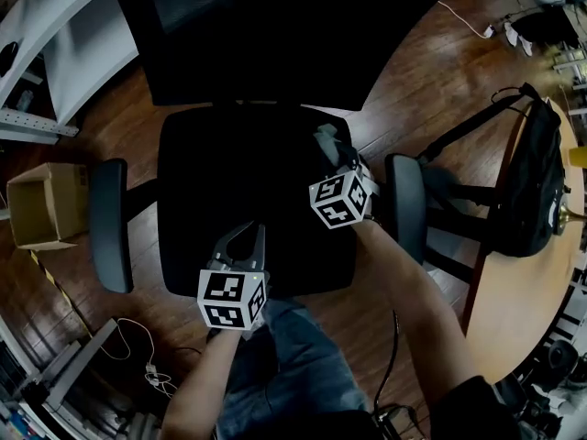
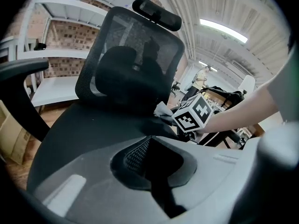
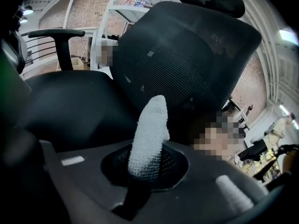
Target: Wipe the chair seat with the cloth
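Two grippers hang over the black chair seat, each held in a person's hand. The right gripper is at the seat's right rear part, close to the armrest on that side of the seat. Its jaws are pressed together on a pale, waffle-textured cloth, and a rolled tongue of the fabric stands up between them in the right gripper view. From the left gripper view the cloth looks to be lying against the seat just in front of the backrest, though I cannot be sure of the contact.

The left gripper is over the seat's front edge, near the middle, well apart from the cloth. Its jaws are closed tip to tip with nothing caught between them, and it points across the seat toward the backrest.

On the far side of the seat from the cloth is the other armrest. Beyond that one, off the seat's left side, an open cardboard box sits on the wooden floor. Off the seat's right side, past the near armrest, a dark backpack rests on a round wooden table. A denim-clad knee shows just in front of the seat.
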Available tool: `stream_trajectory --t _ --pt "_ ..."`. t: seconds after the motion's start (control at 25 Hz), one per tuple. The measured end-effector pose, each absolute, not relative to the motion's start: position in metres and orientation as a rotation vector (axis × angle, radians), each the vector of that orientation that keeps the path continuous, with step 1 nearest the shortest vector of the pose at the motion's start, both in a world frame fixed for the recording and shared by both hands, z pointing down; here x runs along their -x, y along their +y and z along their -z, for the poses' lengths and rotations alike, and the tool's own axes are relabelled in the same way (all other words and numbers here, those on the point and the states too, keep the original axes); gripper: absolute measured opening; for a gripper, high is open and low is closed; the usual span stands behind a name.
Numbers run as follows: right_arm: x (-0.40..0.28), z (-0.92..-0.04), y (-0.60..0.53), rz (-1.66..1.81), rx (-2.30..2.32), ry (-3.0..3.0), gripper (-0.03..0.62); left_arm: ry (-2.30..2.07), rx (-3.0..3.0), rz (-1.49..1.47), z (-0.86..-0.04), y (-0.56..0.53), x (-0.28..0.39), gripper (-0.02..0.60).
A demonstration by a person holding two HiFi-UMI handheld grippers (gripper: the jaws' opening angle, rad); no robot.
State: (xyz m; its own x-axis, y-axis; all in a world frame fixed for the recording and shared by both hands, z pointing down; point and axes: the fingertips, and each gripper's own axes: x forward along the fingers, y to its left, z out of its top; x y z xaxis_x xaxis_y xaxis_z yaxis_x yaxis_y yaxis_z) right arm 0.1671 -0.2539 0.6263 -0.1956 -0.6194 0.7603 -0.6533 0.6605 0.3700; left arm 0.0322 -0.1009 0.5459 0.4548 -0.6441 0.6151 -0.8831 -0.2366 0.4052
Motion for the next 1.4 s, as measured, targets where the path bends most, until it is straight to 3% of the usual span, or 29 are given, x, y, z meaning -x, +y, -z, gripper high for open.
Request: stream_trajectory --t 0.68,1.4 --pt "-0.194 -0.674 -0.308 -0.089 -0.958 -1.746 0.012 -1.208 -1.964 -0.423 -0.567 -0.151 -0.053 -0.002" --pt "-0.179 -0.662 -0.207 -0.119 -0.982 -1.815 0.012 -1.215 -2.006 -0.445 -0.554 -0.085 -0.049 -0.002"
